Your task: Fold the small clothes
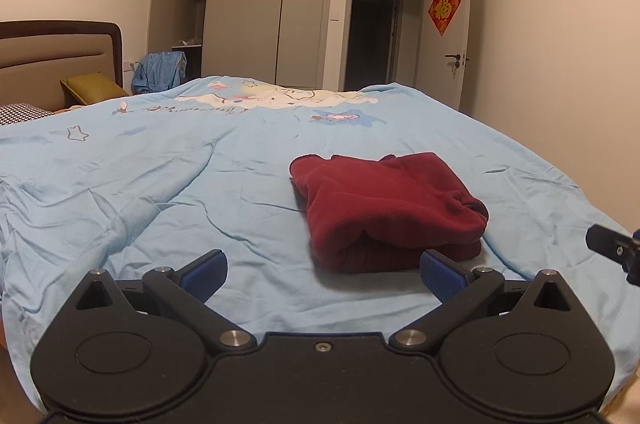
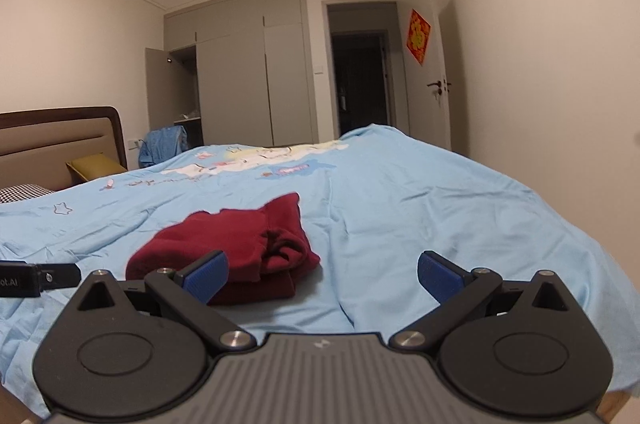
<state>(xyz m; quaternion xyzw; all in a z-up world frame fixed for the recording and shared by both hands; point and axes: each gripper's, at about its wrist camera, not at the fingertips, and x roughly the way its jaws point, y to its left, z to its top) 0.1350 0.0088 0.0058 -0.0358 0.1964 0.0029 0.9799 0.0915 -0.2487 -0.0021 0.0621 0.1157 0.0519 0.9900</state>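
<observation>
A dark red fleece garment (image 1: 388,208) lies folded into a thick bundle on the light blue bedspread (image 1: 160,184). My left gripper (image 1: 322,276) is open just in front of it, low over the cover, with the bundle's near edge a little beyond the right blue pad (image 1: 440,276). In the right wrist view the same red garment (image 2: 240,248) lies ahead and to the left. My right gripper (image 2: 322,276) is open and holds nothing; its left pad (image 2: 206,274) overlaps the bundle's near edge. Each gripper's tip shows at the edge of the other's view.
The bedspread (image 2: 440,216) is wrinkled, with a cartoon print toward the far side. A padded headboard (image 1: 52,56) and pillows stand at the left. Beyond the bed are a grey wardrobe (image 1: 248,8) with one door open, blue cloth (image 1: 160,72) and an open doorway (image 1: 376,32).
</observation>
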